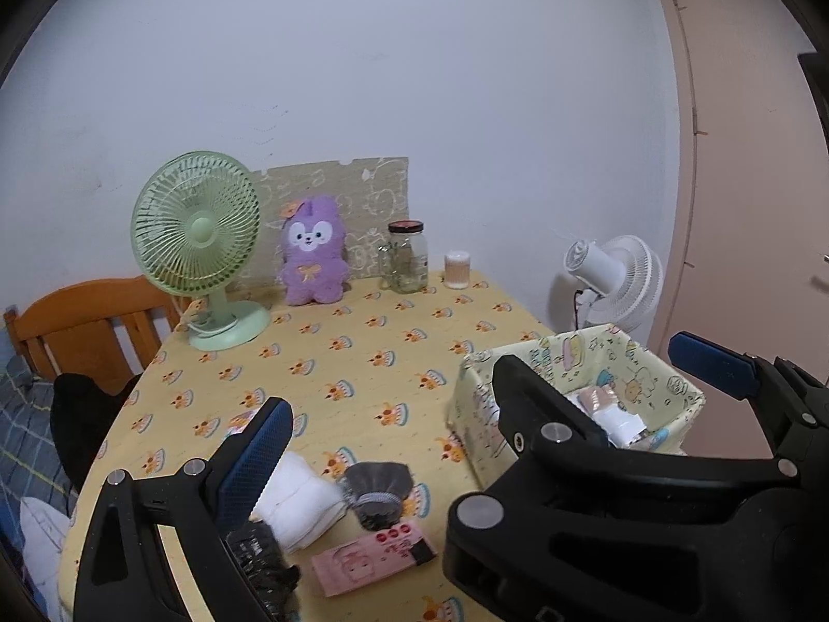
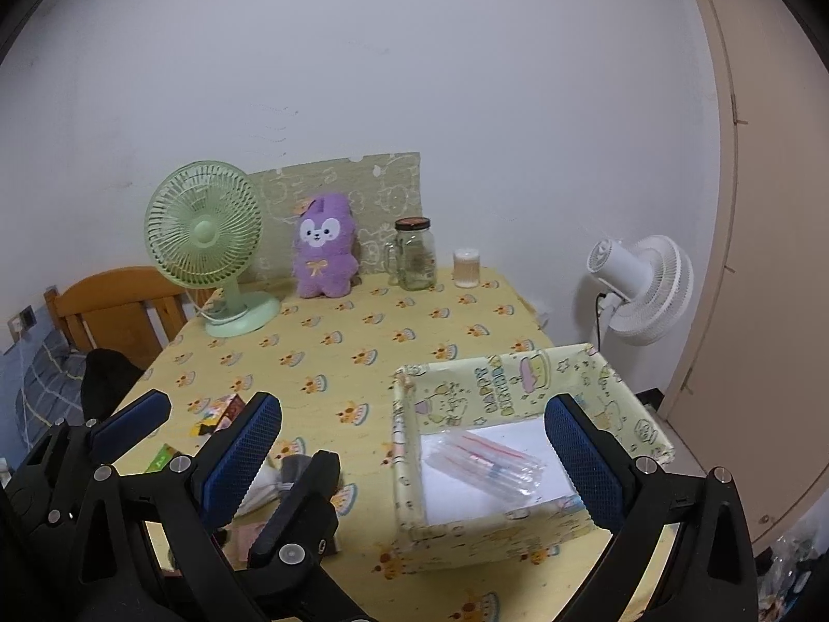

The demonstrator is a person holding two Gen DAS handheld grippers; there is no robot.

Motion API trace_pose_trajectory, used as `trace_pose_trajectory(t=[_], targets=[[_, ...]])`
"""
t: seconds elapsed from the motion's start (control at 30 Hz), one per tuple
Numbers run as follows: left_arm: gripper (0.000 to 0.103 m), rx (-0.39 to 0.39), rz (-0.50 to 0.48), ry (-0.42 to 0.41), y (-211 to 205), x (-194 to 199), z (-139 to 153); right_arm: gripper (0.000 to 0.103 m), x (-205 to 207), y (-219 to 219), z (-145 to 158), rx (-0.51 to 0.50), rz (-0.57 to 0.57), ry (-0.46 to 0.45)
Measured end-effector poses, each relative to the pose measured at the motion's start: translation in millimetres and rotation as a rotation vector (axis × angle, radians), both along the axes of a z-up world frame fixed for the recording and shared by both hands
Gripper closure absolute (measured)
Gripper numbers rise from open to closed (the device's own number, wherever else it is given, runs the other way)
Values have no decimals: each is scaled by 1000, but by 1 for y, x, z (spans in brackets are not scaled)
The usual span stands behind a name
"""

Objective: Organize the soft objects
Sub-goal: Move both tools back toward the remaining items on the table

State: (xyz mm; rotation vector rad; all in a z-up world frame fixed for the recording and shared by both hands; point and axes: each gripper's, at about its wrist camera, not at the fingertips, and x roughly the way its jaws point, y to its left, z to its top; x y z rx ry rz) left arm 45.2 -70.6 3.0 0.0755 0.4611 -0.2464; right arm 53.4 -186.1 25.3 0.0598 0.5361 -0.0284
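Your box at 3 o'clock holds little; white cloth, grey sock remain; both grippers' jaws gape empty

The surface has a pale yellow cloth with a repeated print of small orange and blue cakes. The desk fan is light green. The plush toy is purple with a white face and an orange bow. The jar is clear glass with a dark lid. The second fan is white. The box is pale yellow with cartoon drawings and a white bottom. The folded cloth is white, the sock is grey, and the packet is pink. The fingers carry blue pads on black frames. The wall is white and the chair is orange-brown wood.
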Motion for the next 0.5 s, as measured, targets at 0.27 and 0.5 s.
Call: trace_pose_trajectory(t=[0.27, 0.5], targets=[[3, 0, 29, 5, 17, -5, -11, 0, -3, 17, -10, 3, 33, 5], [3, 24, 62, 31, 29, -9, -26, 0, -5, 28, -27, 10, 53, 15]])
